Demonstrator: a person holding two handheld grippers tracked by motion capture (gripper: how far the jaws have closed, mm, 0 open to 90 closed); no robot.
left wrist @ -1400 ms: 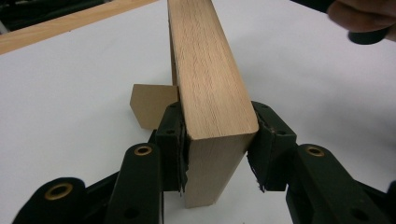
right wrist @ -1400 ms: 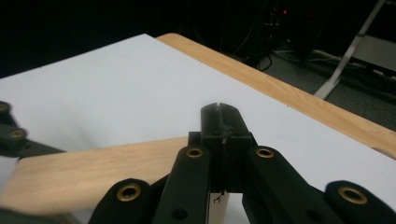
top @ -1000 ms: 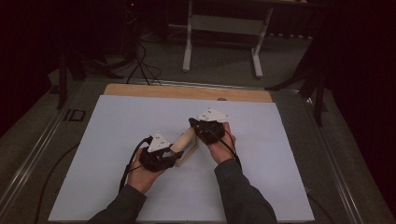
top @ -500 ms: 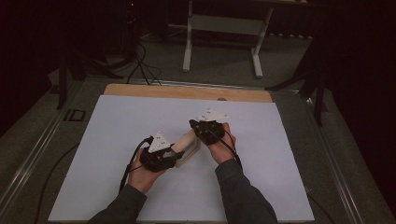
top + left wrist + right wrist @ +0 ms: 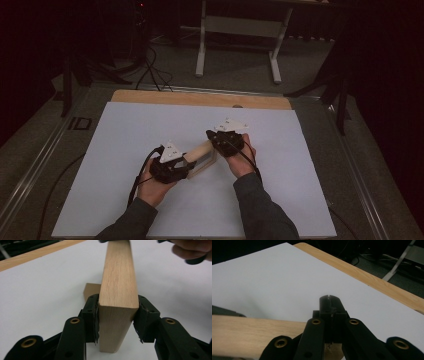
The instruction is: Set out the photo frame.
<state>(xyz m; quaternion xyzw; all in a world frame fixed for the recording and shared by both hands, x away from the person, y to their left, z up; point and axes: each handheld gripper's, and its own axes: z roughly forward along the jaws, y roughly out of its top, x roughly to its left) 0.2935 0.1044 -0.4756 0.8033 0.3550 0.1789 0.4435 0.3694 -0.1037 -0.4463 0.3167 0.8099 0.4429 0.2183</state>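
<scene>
Dim floor and dark cables surround the desk [image 5: 150,125], whose top is covered by a white sheet with a strip of bare wood along its far edge. Beyond it stands a pale metal frame [image 5: 237,35] on two legs.

At the left of the high view, the person's left hand [image 5: 152,187] comes up from the bottom edge and holds the left claw [image 5: 184,162], its grey three-cornered plate facing up and its cable looping back toward the sleeve. In the left gripper view, that claw [image 5: 117,317] grasps one end of a light wooden block [image 5: 118,287]: a pad presses on each side of the end face, and the jaws have just been opening a little with the wood between them. The block runs away from the camera toward the other hand's fingers at the top right corner. A second bit of wood shows low behind it, on the white sheet.

The wooden block [image 5: 200,150] lies near the middle of the desk, slanting from the left claw up to the right one.

At the right, the right hand [image 5: 240,160] holds the right claw [image 5: 214,136] at the block's far end. In the right gripper view its jaws are clenched tight together, tips touching, just above the wood [image 5: 249,332] that passes beneath them; whether they pinch any of it I cannot tell.
</scene>
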